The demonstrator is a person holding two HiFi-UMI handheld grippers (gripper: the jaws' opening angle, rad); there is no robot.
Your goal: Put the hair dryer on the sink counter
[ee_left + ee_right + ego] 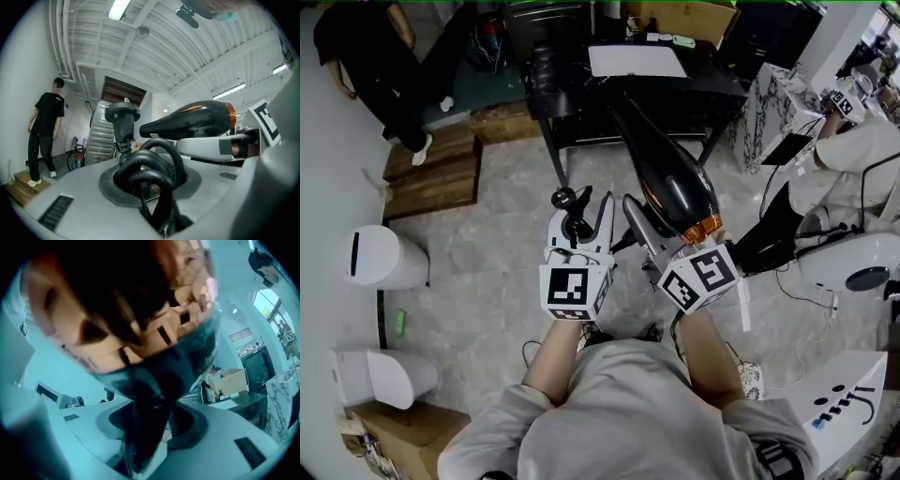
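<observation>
The left gripper (581, 225) and right gripper (652, 225) are held side by side over a pale floor (487, 253), which lies open to the left as far as the wooden steps (436, 173). Straight ahead, the near edge of a black table (581, 103) crosses the way, with a marble-patterned counter (769, 103) to its right.

A white panel (844, 403) at lower right bears dark dots and a mark too small to read.

The hair dryer (670, 173) is glossy black with an orange ring and grille at its rear. It hangs in the air above the floor, nozzle towards the table. The right gripper's jaws are clamped on its handle. The left gripper's jaws are pinched on its looped black cord (150, 164), whose plug (123, 117) stands up above them.
</observation>
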